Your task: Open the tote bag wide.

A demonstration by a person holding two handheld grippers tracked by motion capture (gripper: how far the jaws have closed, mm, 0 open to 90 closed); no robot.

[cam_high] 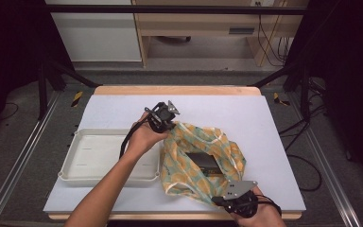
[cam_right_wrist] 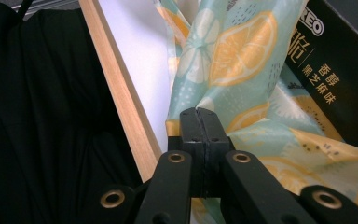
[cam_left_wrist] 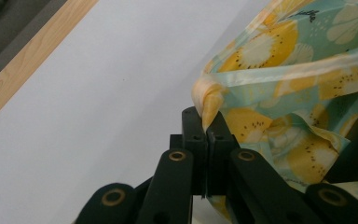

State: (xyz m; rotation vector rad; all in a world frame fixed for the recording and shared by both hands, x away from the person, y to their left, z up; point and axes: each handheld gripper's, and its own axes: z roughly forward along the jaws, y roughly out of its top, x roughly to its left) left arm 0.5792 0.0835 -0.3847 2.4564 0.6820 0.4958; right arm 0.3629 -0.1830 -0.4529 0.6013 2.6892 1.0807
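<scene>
High view: a thin, glossy plastic bag (cam_high: pixel 196 158) printed with orange and yellow fruit slices on pale teal lies crumpled on the white table cover (cam_high: pixel 246 113), just right of an off-white rectangular tray (cam_high: pixel 82 163) with rounded corners. A dark box (cam_high: pixel 204 162) sits in the bag's open mouth, mostly covered by film; its print is too small to read here. The left gripper (cam_high: pixel 166 124) meets the bag's far-left edge, the right gripper (cam_high: pixel 220 199) its near edge at the table's front; the right hand (cam_high: pixel 257 215) is cut off by the frame bottom, and the jaw tips of both are hidden under plates and fingers. Left gripper view: the black jaws stand pressed together with no gap, pinching a twisted, rope-like fold of the bag (cam_left_wrist: pixel 209 100) that rises straight out from between the tips; the rest of the film spreads right, smooth and wrinkled in places. Right gripper view: jaws fully closed on a flat yellow-bordered edge of the bag (cam_right_wrist: pixel 223 70), the film rising above the tips; the box (cam_right_wrist: pixel 335 60), matte black with white lettering partly cut off, lies to the right inside it. The light wooden table edge (cam_right_wrist: pixel 121 93) runs past on the left.
</scene>
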